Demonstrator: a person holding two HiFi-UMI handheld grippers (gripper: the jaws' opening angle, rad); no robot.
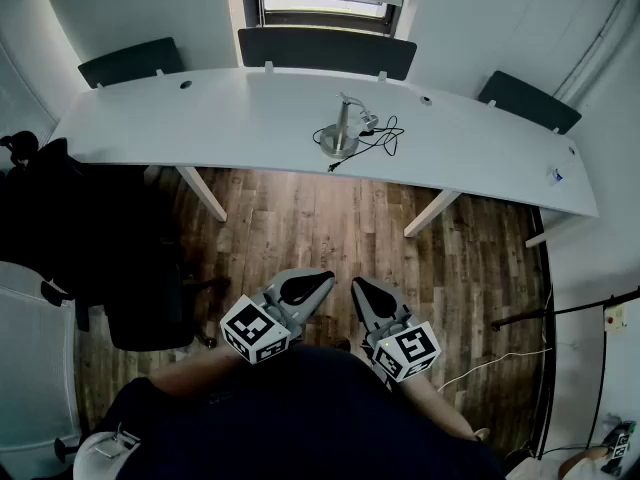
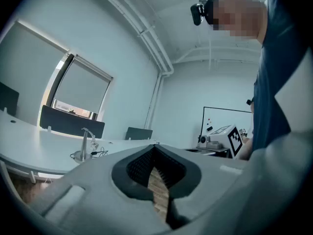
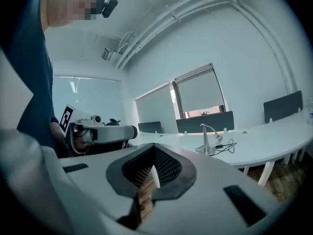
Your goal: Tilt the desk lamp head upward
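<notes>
A small silver desk lamp (image 1: pixel 342 133) stands on the long white curved desk (image 1: pixel 200 118), with a round base, a thin stem and its head bent down to the right. A black cable (image 1: pixel 385 140) lies coiled beside the base. The lamp also shows far off in the left gripper view (image 2: pixel 86 146) and in the right gripper view (image 3: pixel 210 141). My left gripper (image 1: pixel 322 280) and right gripper (image 1: pixel 360 288) are held close to my body over the wooden floor, well short of the desk. Both are shut with nothing between their jaws (image 2: pixel 155 153) (image 3: pixel 154 168).
Dark chairs (image 1: pixel 325 48) stand behind the desk, with another at each end. A black office chair (image 1: pixel 135 298) with dark things on it stands to my left. White desk legs (image 1: pixel 205 193) reach the wooden floor. A small object (image 1: pixel 555 176) lies near the desk's right end.
</notes>
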